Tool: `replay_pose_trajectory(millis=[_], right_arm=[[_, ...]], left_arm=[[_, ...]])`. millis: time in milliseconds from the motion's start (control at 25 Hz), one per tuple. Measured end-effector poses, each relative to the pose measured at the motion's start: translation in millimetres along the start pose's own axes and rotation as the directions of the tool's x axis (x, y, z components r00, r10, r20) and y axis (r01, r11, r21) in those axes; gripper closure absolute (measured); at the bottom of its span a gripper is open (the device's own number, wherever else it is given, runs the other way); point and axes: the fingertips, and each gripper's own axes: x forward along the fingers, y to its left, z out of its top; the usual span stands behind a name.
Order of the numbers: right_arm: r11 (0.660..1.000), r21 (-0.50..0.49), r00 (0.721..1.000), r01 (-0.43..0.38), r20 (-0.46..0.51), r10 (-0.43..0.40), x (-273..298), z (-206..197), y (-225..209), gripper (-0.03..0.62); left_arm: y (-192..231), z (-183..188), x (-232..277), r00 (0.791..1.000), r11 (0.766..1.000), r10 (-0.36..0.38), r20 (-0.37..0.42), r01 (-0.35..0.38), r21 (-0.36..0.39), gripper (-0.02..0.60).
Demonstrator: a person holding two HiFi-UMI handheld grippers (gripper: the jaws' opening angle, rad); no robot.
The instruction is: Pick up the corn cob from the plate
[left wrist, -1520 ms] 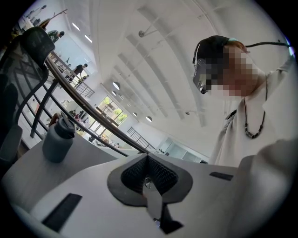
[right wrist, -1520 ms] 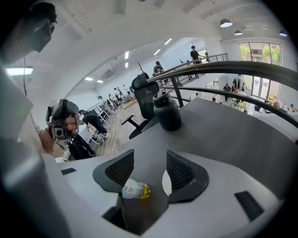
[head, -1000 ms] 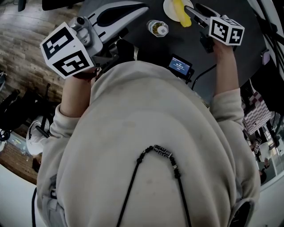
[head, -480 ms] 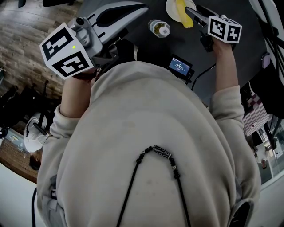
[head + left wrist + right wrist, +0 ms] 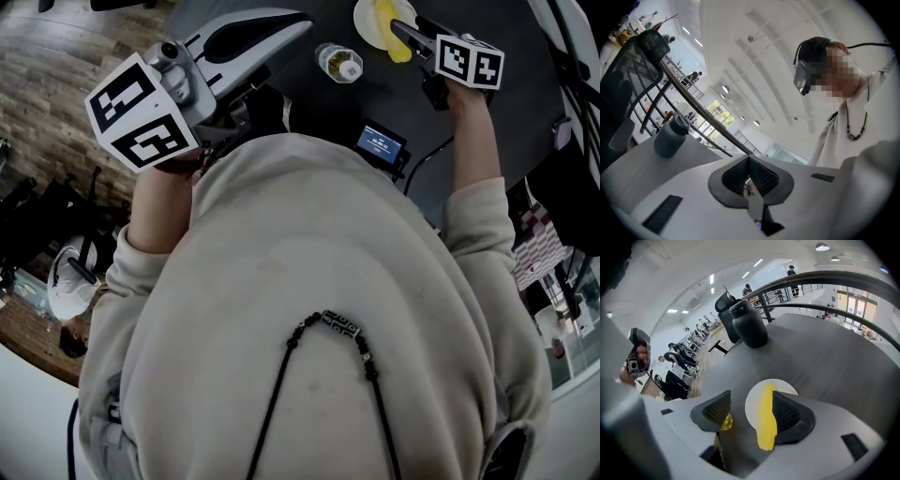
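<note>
One corn cob [image 5: 766, 423] lies on one plate [image 5: 752, 403], between the right gripper's [image 5: 751, 411] wide-apart fingers; the left gripper's [image 5: 749, 177] fingers are pressed together, empty.

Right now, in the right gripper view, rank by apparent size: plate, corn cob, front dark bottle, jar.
1. plate and front dark bottle: about alike, plate partly hidden
2. corn cob
3. jar, only a sliver showing
</note>
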Motion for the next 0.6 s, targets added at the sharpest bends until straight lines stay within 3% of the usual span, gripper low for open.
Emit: replay_pose_trajectory(millis=[600], right_arm=[[0.999,0.026,0.99,0.039,-0.137,-0.035,39,-39,-25,0.315]], left_arm=[[8,-5,-7,1.0,0.999,0.026,0.006,-0.025,-0.022,0.58]])
